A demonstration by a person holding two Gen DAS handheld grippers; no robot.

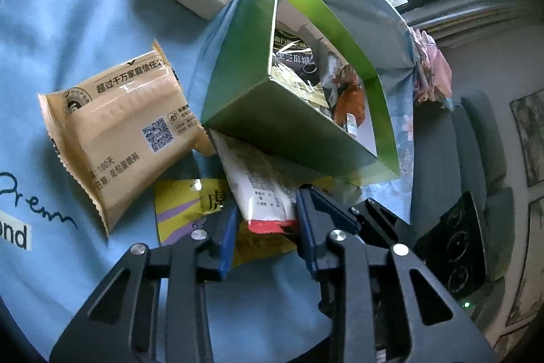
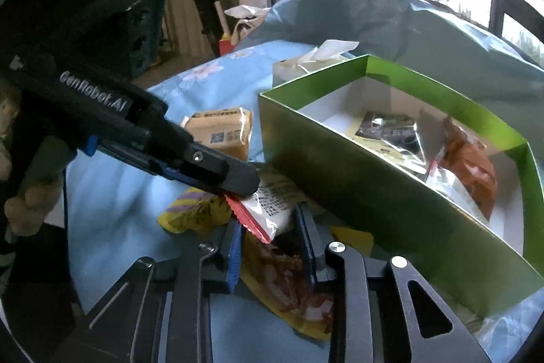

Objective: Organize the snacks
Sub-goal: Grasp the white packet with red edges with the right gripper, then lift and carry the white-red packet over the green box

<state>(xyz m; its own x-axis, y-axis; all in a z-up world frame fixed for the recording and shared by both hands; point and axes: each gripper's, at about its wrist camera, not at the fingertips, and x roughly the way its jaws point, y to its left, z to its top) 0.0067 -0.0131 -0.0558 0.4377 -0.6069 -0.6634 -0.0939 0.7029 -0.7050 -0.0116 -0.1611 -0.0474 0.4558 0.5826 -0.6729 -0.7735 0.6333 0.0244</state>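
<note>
Near the green box (image 1: 258,111) on the blue bed (image 1: 68,39), the left gripper (image 1: 267,227) pinches a light, crinkly white packet (image 1: 261,193) by its red end, while the right gripper (image 2: 272,247) narrowly clasps a floppy yellow packet (image 2: 285,281).

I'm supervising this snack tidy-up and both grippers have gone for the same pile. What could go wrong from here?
1. The left gripper pinches the white packet with the red edge, whose far end lies under the green box; lifting may drag or tip the box.
2. The right gripper closes on the yellow packet underneath; pulling both may tangle them.
3. The grippers work very close together and might collide.
</note>
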